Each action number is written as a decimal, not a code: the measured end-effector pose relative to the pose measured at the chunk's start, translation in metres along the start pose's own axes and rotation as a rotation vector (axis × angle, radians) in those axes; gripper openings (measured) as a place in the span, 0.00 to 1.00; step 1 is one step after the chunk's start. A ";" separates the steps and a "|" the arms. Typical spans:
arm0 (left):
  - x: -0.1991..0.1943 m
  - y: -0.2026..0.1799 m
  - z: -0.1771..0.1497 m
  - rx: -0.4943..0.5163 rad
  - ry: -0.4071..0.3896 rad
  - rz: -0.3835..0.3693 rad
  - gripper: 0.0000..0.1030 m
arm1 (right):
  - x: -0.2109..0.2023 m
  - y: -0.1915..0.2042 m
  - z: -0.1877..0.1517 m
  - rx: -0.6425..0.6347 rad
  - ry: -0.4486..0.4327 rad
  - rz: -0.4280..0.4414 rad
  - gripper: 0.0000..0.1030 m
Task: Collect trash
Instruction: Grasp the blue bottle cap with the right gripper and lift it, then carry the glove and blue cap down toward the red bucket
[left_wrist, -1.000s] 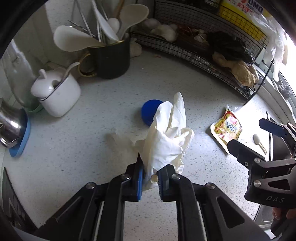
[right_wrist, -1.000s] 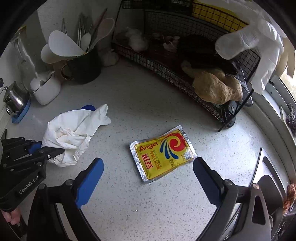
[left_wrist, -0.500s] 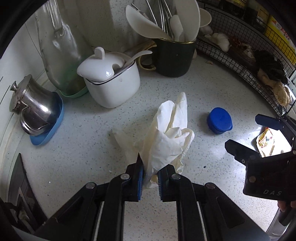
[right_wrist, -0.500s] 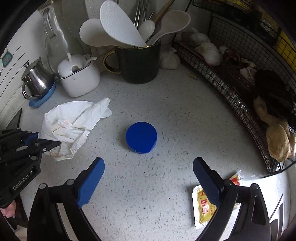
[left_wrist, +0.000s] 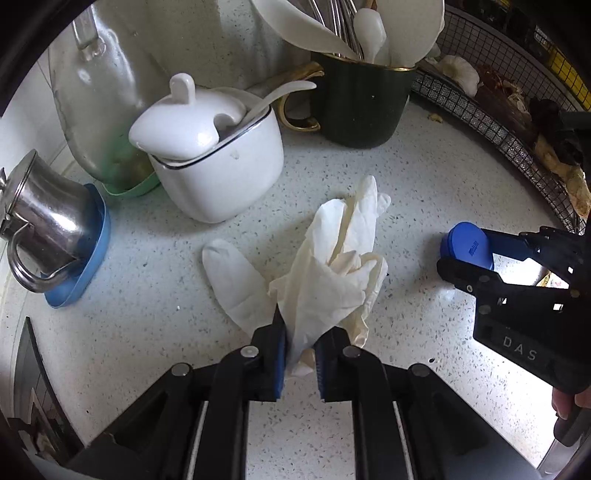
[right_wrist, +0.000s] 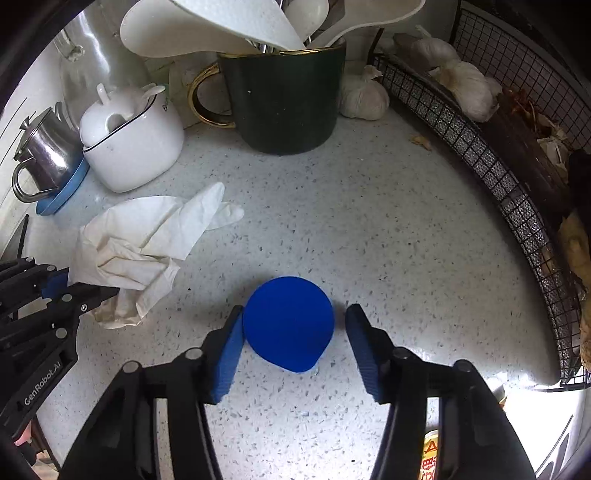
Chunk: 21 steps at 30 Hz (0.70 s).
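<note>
On the speckled white counter (right_wrist: 388, 229), writing is sparse: "GenRobot.AI" runs along the body of the left gripper (left_wrist: 298, 360) as seen from the right wrist, "DAS" is stamped on the right gripper (right_wrist: 291, 350) as seen from the left wrist, and a corner of a yellow packet (right_wrist: 430, 458) with red print shows at the bottom edge of the right view, its characters too cropped to read.

The counter is pale stone with dark flecks. At its back stand a dark green mug (right_wrist: 284, 99) with a gold handle, full of white spatulas and spoons, a white lidded pot (left_wrist: 214, 155) with a spoon in it, a steel jug (left_wrist: 40, 221) on a blue coaster, and a glass bottle (left_wrist: 99, 103). A black wire basket (right_wrist: 491, 155) curves along the right side, holding garlic bulbs (right_wrist: 461, 85) and dry skins.

The left gripper is clamped on a crumpled white glove (left_wrist: 332, 273), pinching its cuff end; the glove's long axis runs away from the fingers, its fingertips pointing toward the mug. A second glove finger (left_wrist: 232, 277) lies flat on the counter just left of it.

The right gripper is spread wide around a round blue lid (right_wrist: 290, 323), which lies flat on the counter. The left pad (right_wrist: 229, 354) touches or nearly touches its rim, the right pad stands a little apart.
</note>
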<state>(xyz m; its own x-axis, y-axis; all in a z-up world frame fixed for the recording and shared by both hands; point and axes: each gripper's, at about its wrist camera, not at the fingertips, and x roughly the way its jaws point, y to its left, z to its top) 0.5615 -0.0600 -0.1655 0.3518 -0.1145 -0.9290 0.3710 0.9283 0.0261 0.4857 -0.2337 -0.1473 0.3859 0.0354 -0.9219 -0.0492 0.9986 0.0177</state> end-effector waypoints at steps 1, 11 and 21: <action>-0.001 -0.003 -0.003 -0.002 0.000 0.003 0.11 | 0.000 0.002 0.000 -0.004 -0.002 -0.001 0.42; -0.057 -0.022 -0.047 -0.010 -0.040 -0.002 0.09 | -0.052 0.016 -0.045 -0.022 -0.034 0.035 0.42; -0.129 -0.074 -0.118 -0.009 -0.091 0.036 0.08 | -0.134 0.014 -0.112 -0.040 -0.109 0.082 0.42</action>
<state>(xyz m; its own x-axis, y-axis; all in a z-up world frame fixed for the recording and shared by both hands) 0.3872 -0.0719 -0.0910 0.4413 -0.1121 -0.8903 0.3489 0.9355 0.0551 0.3304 -0.2289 -0.0666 0.4768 0.1230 -0.8704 -0.1203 0.9900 0.0740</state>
